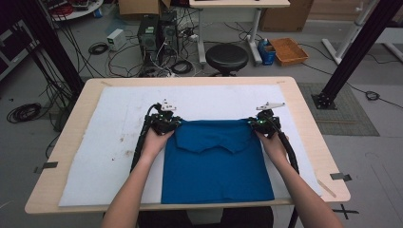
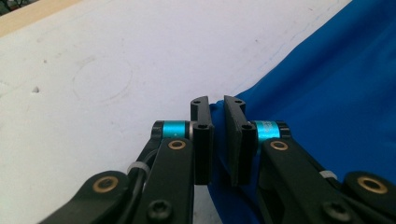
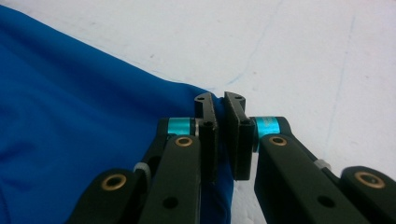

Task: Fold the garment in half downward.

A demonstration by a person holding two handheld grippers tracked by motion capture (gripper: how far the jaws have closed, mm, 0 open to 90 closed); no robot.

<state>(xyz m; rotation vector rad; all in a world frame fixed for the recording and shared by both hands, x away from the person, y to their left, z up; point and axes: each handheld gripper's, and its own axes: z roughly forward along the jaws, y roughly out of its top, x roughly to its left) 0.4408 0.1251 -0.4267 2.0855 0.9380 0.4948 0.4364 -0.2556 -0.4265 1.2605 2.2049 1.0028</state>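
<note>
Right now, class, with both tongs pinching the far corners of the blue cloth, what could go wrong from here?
1. The left tongs hold only the very corner of the blue cloth; it may slip out when pulled.
2. The right tongs grip just as near the edge, so one side might drop and skew the fold.
3. Dragging could shift the white sheet underneath.

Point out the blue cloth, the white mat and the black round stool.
blue cloth (image 1: 216,173), high view, flat middle.
white mat (image 1: 119,137), high view, bare left part.
black round stool (image 1: 226,56), high view, seat top.
</note>
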